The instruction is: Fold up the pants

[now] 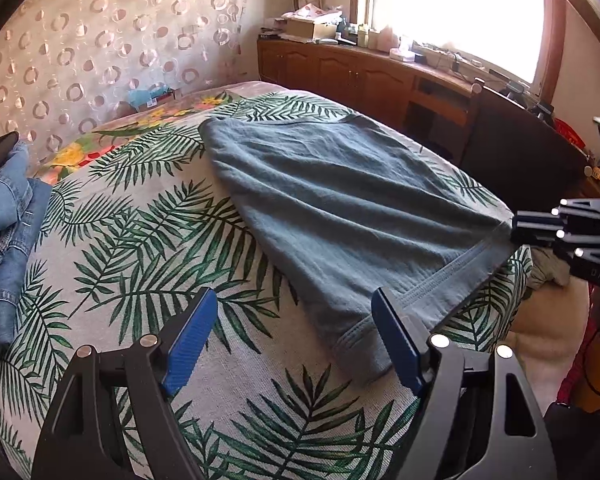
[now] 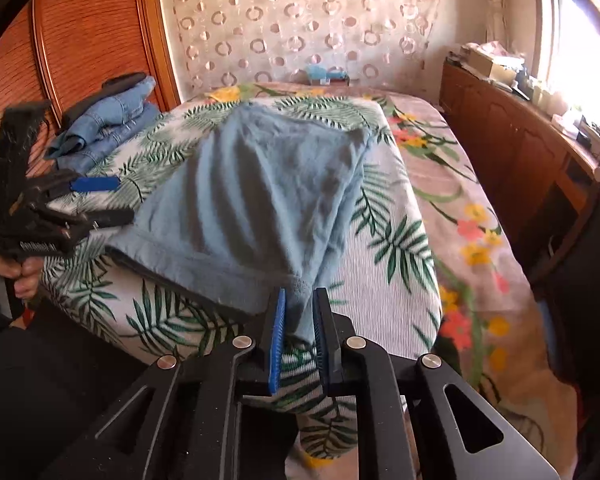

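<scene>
- The bed (image 1: 148,264), under its palm-leaf cover, carries everything I have to work with; its near edge drops away right below my two cameras.
- The pants (image 1: 340,208), a grey-blue knit pair, lie spread flat on the bed, running from the far side toward me, with the broad banded hem at the near edge. I judge them light, soft and floppy: they will sag and wrinkle when lifted, so the two near corners of the band look like the sensible places to hold.
- A heap of blue jeans (image 2: 108,128) sits at the bed's far left, well apart from the pants.
- My right tongs (image 2: 300,340) are drawn narrow and pinch the near right corner of the pants, the cloth bunched between the blue pads (image 2: 277,340).
- My left tongs (image 1: 292,340) stand wide and hold nothing; the right pad lies just beside the near left corner of the band, so I would slide that corner between the pads before closing.
</scene>
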### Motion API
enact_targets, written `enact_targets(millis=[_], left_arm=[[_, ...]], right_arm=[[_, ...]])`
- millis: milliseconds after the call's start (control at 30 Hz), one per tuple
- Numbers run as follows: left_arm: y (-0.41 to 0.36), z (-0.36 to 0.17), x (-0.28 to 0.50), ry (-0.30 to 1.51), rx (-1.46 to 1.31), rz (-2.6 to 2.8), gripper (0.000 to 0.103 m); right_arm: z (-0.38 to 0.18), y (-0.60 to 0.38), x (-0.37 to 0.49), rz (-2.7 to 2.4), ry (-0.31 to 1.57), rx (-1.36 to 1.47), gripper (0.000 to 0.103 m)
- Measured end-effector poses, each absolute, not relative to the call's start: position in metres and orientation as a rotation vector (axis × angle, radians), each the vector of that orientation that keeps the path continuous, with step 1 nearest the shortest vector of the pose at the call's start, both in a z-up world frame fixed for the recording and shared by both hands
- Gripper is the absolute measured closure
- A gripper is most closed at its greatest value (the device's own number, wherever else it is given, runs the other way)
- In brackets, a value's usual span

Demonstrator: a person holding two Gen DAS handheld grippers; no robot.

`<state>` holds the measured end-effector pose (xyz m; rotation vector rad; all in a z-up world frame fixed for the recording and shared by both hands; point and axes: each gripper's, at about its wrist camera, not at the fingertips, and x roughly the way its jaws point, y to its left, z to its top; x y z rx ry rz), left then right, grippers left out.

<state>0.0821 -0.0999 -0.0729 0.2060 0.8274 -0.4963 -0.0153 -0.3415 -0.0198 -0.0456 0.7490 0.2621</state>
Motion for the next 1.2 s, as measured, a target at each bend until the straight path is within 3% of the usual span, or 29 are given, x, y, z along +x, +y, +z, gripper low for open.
enact_targets(millis=[600,733,1200], left_arm=[[-0.101,-0.089,0.081,0.878,0.203,-0.490,0.023],[-0.101,-0.089,0.080,0.872,0.196,-0.491,0.023],[-0.097,-0.090,0.083,0.874,0.167,-0.500,0.023]], right_arm=[[-0.046,-0.340,0.064,0.242,0.742,0.003,0.087],[-0.047,-0.334,0.071,0.245,0.753,-0.025,0.101],[-0.042,-0.337,0.066,0.206,0.735,-0.005,0.101]])
